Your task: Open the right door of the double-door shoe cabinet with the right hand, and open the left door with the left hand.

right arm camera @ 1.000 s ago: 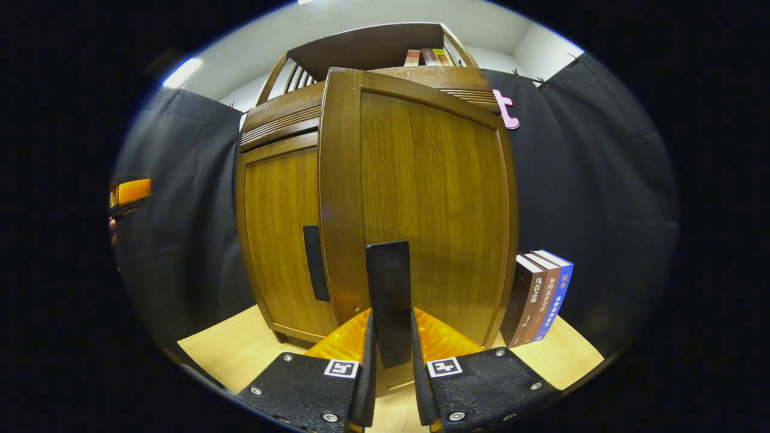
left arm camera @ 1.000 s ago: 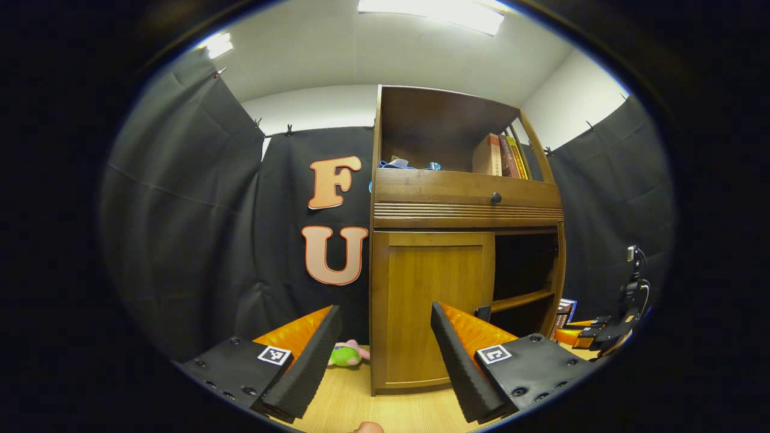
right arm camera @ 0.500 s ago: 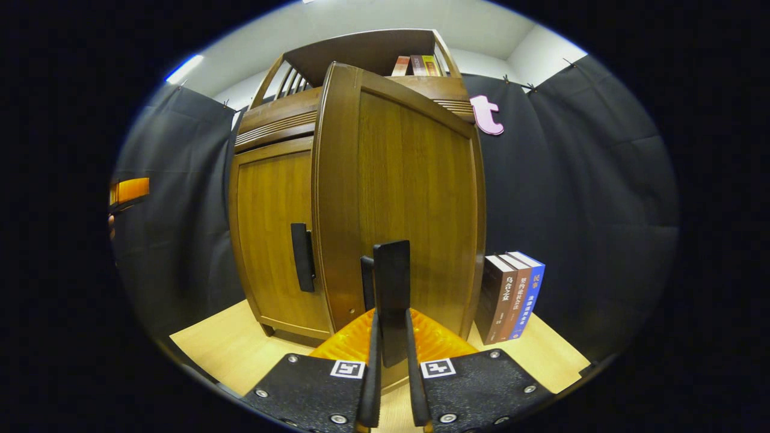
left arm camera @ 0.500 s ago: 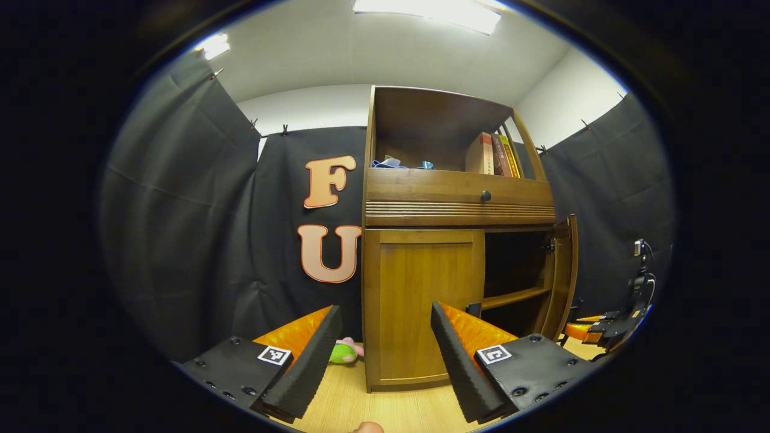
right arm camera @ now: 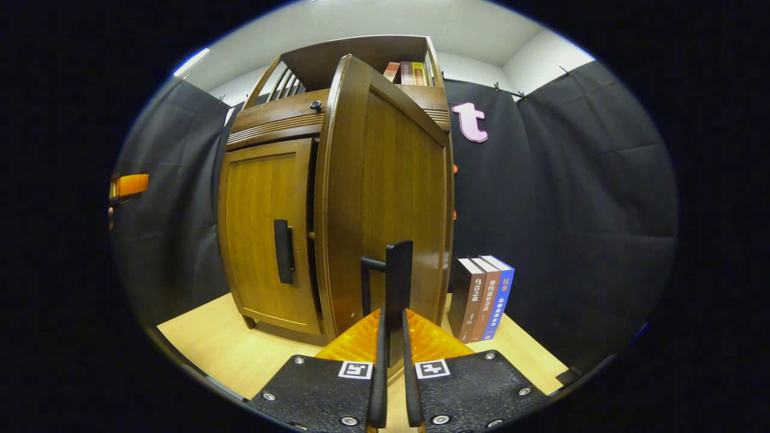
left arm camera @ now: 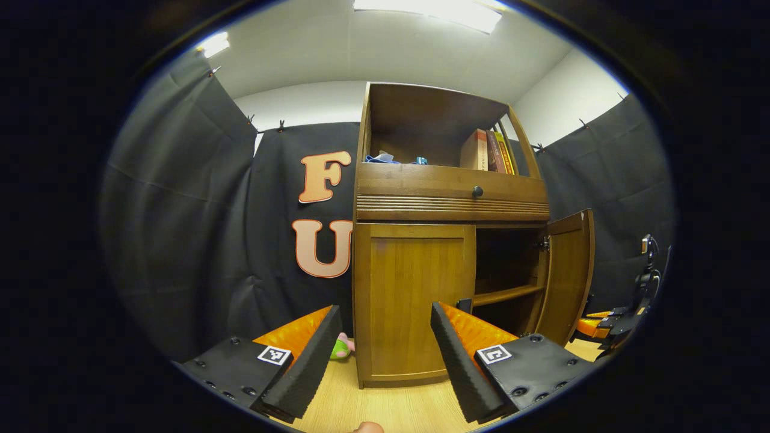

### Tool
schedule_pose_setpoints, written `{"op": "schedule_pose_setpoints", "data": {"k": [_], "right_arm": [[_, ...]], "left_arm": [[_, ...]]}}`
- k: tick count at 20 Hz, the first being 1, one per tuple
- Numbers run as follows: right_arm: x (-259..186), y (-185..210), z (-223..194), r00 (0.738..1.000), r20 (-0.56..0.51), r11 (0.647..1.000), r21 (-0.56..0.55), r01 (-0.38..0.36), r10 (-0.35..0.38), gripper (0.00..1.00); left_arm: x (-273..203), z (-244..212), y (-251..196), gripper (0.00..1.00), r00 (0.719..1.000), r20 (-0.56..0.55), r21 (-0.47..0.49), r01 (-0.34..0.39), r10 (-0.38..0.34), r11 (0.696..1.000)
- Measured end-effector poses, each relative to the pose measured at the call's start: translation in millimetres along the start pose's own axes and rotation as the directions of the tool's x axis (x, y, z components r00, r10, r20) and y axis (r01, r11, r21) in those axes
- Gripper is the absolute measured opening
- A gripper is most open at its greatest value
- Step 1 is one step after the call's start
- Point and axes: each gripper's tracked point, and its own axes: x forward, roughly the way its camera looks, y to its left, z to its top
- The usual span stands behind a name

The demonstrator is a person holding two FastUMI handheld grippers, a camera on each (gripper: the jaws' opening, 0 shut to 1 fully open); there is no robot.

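Note:
The wooden shoe cabinet (left arm camera: 448, 192) stands ahead. Its left door (left arm camera: 415, 300) is closed, and its right door (left arm camera: 568, 270) stands swung out, showing a dark inside with a shelf. My left gripper (left arm camera: 385, 355) is open and held short of the left door, touching nothing. In the right gripper view the right door (right arm camera: 385, 180) is angled well out from the cabinet. My right gripper (right arm camera: 392, 337) is shut on that door's black handle (right arm camera: 398, 270). The left door (right arm camera: 258, 222) shows its own black handle (right arm camera: 281, 251), untouched. My right gripper (left arm camera: 607, 322) also appears at the far right of the left gripper view.
A green plush toy (left arm camera: 341, 347) lies on the wooden floor left of the cabinet. Three books (right arm camera: 481, 297) stand on the floor right of the open door. Above the doors are a drawer with a knob (left arm camera: 477, 192) and a shelf holding books (left arm camera: 484, 150).
The right door has swung farther open, pulled by my right gripper on its handle. My left gripper stays open and has shifted only slightly relative to the cabinet.

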Motion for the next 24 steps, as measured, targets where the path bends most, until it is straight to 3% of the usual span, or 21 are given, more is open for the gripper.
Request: {"op": "schedule_pose_setpoints", "data": {"k": [10,11,12,24], "right_arm": [[-10.0,-30.6,-0.3,0.999,-0.008,0.999,0.009,0.048,-0.048,0.08],[-10.5,-34.0,0.1,0.998,-0.007,0.998,0.011,0.055,-0.055,0.00],[-11.1,-36.9,0.6,0.998,-0.007,0.998,0.013,0.062,-0.061,0.07],[-10.9,-74.1,-0.9,0.995,-0.006,0.995,0.010,0.101,-0.101,0.06]], "left_arm": [[5.5,-5.3,-20.3,0.95,1.000,-0.015,0.000,0.021,-0.021,1.000],[7.6,-6.7,-20.3,0.95,1.000,-0.018,-0.001,0.022,-0.022,1.000],[8.6,-7.6,-21.4,0.95,0.999,-0.021,-0.004,0.024,-0.024,1.000],[23.8,-24.9,-38.6,0.96,0.999,-0.042,0.002,0.026,-0.026,1.000]]}}
